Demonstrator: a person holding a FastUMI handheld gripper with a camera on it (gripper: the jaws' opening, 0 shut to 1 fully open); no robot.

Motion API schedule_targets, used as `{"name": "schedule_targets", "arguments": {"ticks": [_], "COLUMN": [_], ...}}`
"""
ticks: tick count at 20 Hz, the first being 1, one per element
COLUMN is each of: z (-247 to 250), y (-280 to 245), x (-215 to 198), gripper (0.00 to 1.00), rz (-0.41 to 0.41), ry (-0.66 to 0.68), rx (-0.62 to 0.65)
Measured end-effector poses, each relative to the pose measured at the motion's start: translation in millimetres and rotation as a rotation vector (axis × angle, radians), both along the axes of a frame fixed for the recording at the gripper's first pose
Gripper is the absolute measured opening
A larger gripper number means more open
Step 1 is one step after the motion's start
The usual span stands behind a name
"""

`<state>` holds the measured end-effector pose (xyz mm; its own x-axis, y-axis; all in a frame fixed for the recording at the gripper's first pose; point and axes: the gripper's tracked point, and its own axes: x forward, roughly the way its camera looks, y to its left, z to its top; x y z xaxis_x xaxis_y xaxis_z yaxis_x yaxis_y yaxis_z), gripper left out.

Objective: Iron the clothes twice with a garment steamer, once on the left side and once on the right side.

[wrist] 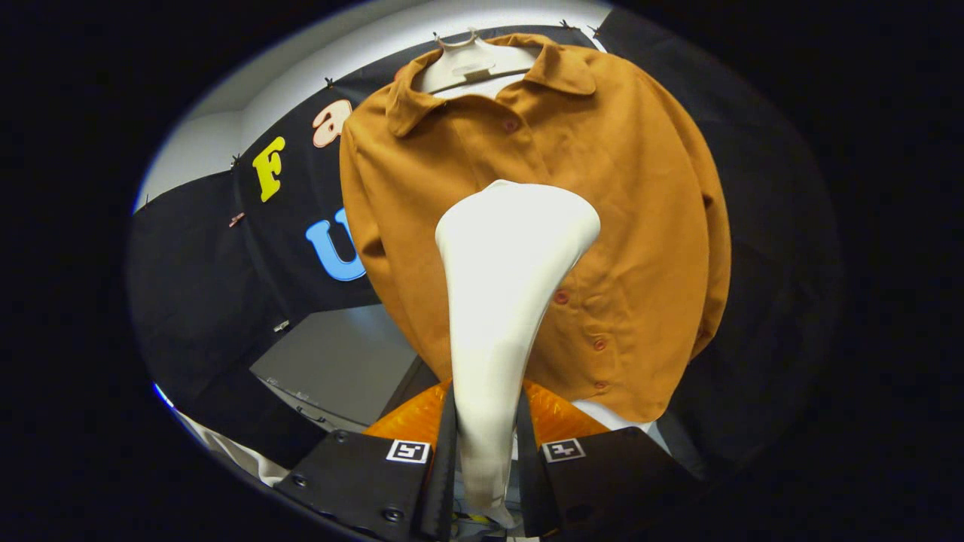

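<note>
A mustard-brown button-up shirt [625,226] hangs on a pale hanger [471,64] in front of the booth's black wall. My gripper [486,452] is shut on the slim handle of a white garment steamer [504,286]. The steamer rises from between the fingers, and its wide head sits against the middle of the shirt's chest, by the button placket. Several red-brown buttons run down the placket to the right of the steamer. The steamer hides part of the shirt's front behind it.
A grey panel or tabletop [339,361] lies below and left of the shirt. White cloth [226,452] shows beside the left finger, and a white patch [610,414] sits under the shirt's hem. Black cloth surrounds the shirt on both sides.
</note>
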<state>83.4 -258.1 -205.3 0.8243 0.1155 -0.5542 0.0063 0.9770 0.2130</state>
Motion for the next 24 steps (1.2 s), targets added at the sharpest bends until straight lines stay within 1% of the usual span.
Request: {"name": "schedule_targets", "arguments": {"ticks": [3, 6, 8, 11, 14, 19, 24], "z": [15.5, 23.7, 26.9, 27.9, 16.0, -17.9, -65.6], "y": [-34.6, -60.8, -74.4, -90.6, -102.1, -104.8, -112.0], "x": [2.6, 7.2, 15.6, 35.7, 50.2, 50.1, 32.8], "gripper": [0.39, 0.40, 0.39, 0.39, 0.39, 0.39, 0.40], "rz": [-0.023, -0.036, -0.039, -0.038, -0.036, -0.013, -0.036], "ry": [-0.025, -0.025, -0.037, -0.053, -0.036, 0.024, 0.114], "rx": [-0.042, -0.057, -0.069, -0.056, -0.037, 0.012, 0.044]}}
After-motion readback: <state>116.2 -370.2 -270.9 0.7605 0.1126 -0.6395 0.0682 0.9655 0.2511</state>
